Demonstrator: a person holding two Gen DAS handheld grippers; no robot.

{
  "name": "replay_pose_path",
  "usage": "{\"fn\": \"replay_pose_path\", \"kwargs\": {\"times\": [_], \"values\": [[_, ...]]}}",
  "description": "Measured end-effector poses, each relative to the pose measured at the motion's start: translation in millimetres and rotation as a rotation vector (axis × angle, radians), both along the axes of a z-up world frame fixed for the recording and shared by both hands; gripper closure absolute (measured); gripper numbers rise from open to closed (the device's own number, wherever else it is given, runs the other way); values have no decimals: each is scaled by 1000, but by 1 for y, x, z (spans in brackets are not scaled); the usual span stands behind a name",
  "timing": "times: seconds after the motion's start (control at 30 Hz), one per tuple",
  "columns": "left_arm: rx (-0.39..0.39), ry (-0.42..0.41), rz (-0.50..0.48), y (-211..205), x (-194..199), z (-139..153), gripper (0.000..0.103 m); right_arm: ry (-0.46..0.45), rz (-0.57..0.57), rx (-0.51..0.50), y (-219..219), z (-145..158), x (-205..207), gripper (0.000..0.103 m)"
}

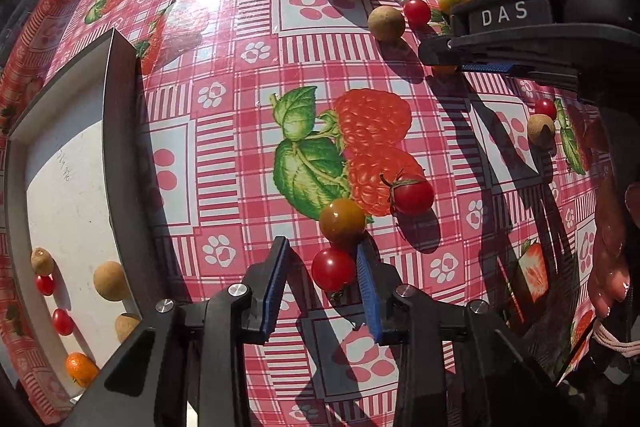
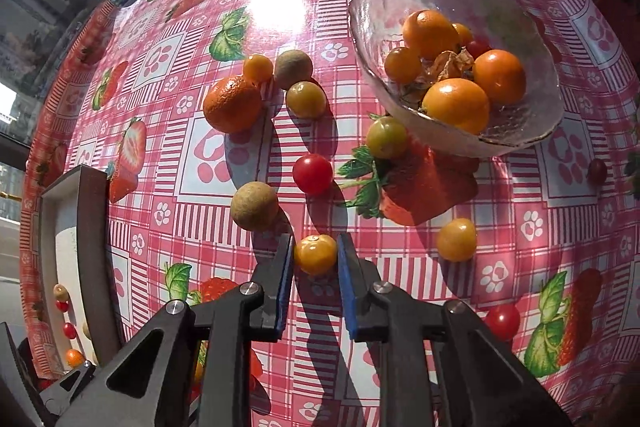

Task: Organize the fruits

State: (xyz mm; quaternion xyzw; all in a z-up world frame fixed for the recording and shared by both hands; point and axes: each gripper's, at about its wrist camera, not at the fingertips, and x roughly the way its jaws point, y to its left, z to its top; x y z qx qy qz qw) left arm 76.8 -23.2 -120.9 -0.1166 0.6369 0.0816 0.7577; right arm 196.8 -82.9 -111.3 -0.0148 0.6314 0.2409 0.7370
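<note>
My left gripper (image 1: 322, 267) points down at the fruit-print tablecloth. A red cherry tomato (image 1: 333, 269) lies between its blue pads, touching the right pad, with a gap to the left pad. An olive-orange tomato (image 1: 342, 221) and a stemmed red tomato (image 1: 412, 195) sit just beyond. My right gripper (image 2: 315, 254) is shut on a yellow-orange berry (image 2: 315, 254) on the table. The glass bowl (image 2: 520, 137) ahead of it holds orange and yellow fruit. A white tray (image 1: 116, 107) at the left holds longans, red tomatoes and a mandarin.
Loose on the cloth are a mandarin (image 2: 232, 103), a longan (image 2: 254, 205), a red tomato (image 2: 312, 174), a greenish tomato (image 2: 386, 137) and a yellow berry (image 2: 456, 239). The tray's dark wall (image 2: 94, 247) stands left. A hand (image 1: 612, 259) shows at the right edge.
</note>
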Motion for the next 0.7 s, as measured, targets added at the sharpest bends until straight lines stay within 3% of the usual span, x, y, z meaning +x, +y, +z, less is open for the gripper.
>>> {"fn": "replay_pose_path", "kwargs": {"times": [0.07,0.47,0.7], "values": [[-15,1,-12,0,-2,3,80,22,-13,14,-5,0,-3,80],[-107,-6,-43,1,-32,17,80,120,-69,70,-51,11,-52,80],[-119,-16,-52,11,-38,26,80,156,-84,71,-59,18,-78,80]]}}
